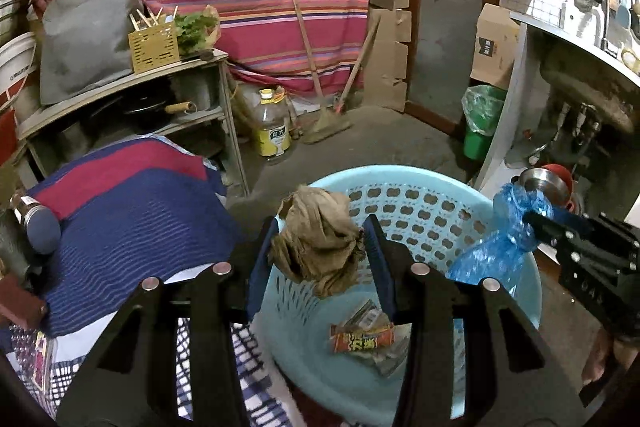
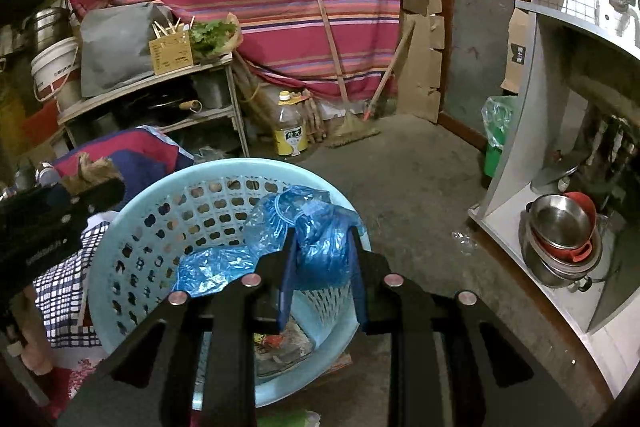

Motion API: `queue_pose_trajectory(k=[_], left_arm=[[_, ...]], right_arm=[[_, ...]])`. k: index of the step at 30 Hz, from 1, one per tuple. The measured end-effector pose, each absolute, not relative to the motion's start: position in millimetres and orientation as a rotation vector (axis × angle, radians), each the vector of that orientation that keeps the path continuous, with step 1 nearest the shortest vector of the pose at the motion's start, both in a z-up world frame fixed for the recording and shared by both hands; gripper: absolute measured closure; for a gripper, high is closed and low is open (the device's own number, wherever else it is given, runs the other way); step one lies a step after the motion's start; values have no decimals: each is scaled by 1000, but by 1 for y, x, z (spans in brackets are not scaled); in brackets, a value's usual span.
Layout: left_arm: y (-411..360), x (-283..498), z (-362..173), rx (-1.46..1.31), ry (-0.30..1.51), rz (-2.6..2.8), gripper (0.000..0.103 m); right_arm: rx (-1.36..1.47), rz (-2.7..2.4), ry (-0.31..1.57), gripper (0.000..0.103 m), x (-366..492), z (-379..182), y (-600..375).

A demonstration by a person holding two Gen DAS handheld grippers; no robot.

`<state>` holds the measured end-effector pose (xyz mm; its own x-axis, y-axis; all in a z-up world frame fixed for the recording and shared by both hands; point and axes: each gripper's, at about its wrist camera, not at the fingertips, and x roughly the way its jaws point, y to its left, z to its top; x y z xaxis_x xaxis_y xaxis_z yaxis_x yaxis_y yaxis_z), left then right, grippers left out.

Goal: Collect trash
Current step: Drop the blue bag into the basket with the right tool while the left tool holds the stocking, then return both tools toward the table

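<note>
A light blue perforated basket (image 1: pixel 420 211) stands on the floor; it also shows in the right wrist view (image 2: pixel 160 223). My left gripper (image 1: pixel 320 231) is shut on a crumpled brown paper wad (image 1: pixel 316 235) and holds it over the basket's near left rim. My right gripper (image 2: pixel 322 243) is shut on a crumpled blue plastic bag (image 2: pixel 316 231) and holds it over the basket; the bag also shows in the left wrist view (image 1: pixel 500 247). Snack wrappers (image 1: pixel 364 339) lie on the basket's bottom.
A bed with a blue and red blanket (image 1: pixel 132 203) lies left of the basket. A shelf rack (image 1: pixel 132 91), an oil bottle (image 1: pixel 272 127) and brooms (image 1: pixel 328 115) stand behind. A green bin (image 1: pixel 480 123) and a cabinet holding metal bowls (image 2: pixel 560 235) are at the right.
</note>
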<state>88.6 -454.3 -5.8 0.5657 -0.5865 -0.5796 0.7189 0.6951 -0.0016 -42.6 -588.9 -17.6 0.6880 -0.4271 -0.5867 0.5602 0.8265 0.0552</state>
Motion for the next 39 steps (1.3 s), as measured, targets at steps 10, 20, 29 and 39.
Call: queue_pose_trajectory(k=[10,20,29,39], left_arm=[[-437,99,1,238,566,-724,24],[-369,108,19,227,519,-602,14],[-287,112,35,224,483,-484,11],[-173,136,36,182,511,-287,6]], right_arm=[[229,-544,608,78,-28,-23,-582],[213,-537,648,73,7,-34,-567],[207,-569,677,32,9,-32,-547],[156,-447,552,17,26,10,-444]])
